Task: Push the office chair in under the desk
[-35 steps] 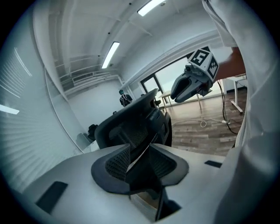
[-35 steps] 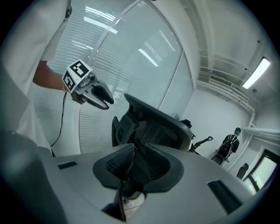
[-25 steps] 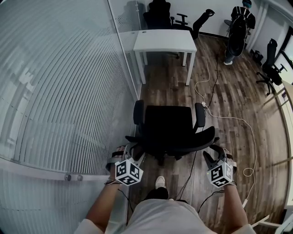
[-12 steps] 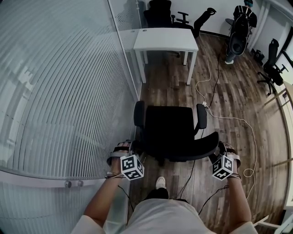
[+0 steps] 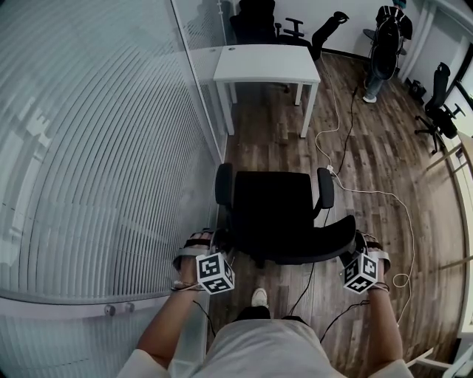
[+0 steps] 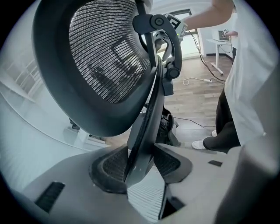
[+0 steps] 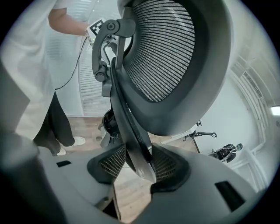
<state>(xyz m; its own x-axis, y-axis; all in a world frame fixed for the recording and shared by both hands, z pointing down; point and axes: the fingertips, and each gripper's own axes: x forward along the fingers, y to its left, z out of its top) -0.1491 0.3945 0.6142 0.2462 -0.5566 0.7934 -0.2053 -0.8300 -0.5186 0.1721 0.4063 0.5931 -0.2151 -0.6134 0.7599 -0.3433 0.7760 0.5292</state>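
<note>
In the head view the office chair (image 5: 272, 210) hides the jaws of the left gripper (image 6: 140, 162) and right gripper (image 7: 138, 162), just narrowed on its backrest rim.

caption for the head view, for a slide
From behind, left gripper and right gripper, jaws just closed further, clamp the office chair by its back's two edges, short of the white desk.

A ribbed frosted glass wall (image 5: 96, 148) fills the left of the frame. Dark wood floor (image 5: 281, 151) runs up the middle, a white cable (image 5: 384, 194) snaking down its right side. Spare black chairs (image 5: 255, 21) stand along the top, another chair (image 5: 437, 107) at the right edge, a dark-clothed person (image 5: 384, 44) upper right.
</note>
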